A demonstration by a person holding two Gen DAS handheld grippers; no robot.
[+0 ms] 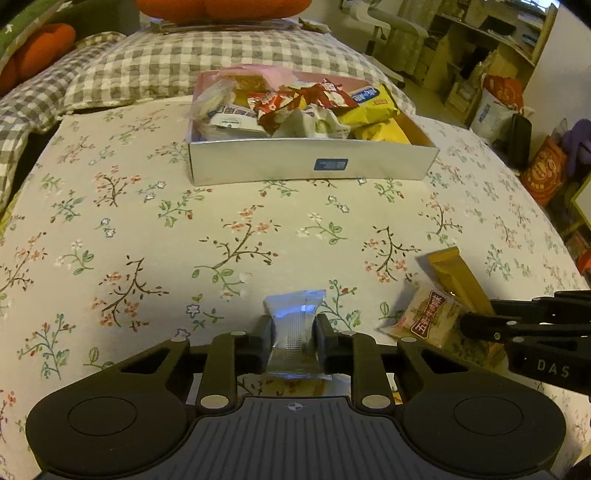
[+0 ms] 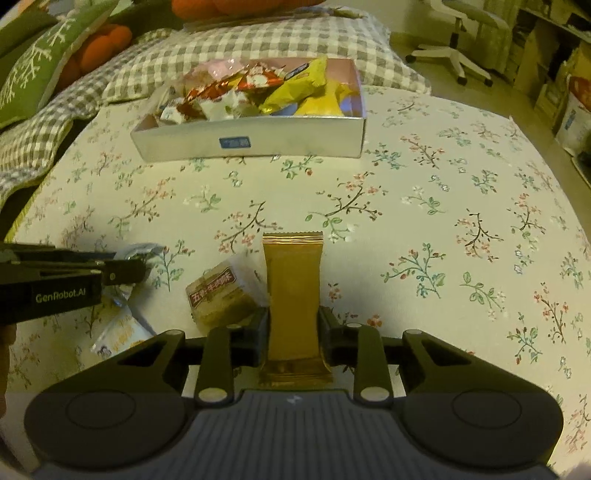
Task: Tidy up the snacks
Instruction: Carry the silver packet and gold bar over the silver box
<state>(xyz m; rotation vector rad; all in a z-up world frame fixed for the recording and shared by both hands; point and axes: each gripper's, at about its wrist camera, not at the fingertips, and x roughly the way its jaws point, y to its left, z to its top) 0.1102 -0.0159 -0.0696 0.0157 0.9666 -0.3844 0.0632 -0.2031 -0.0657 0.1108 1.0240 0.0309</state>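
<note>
A silver snack packet is sitting clamped between the fingers of the left gripper, its crimped far end sticking out past the fingertips above the bed. A long gold snack bar is being held the same way by the right gripper, whose fingers are pressing on both of its long sides, with the bar pointing away toward the far end of the bed.

Just to the left of the gold bar, a beige packet with a red label is lying on the floral bedsheet, touching or nearly touching the bar's left edge. In the left wrist view this same packet is showing to the right of the silver packet, with the right gripper's dark fingers reaching in over it. Nearer and further left in the right wrist view, a white packet with orange print is resting on the sheet beneath the left gripper's arm.

Farther off, well apart from both grippers, a shallow silver box is standing on the bed, filled with a heap of wrapped snacks: yellow bags on the right, red-and-white wrappers in the middle, and white packets on the left. Beyond the box, a grey checked blanket is covering the far end of the bed, and an orange cushion is lying on it.
</note>
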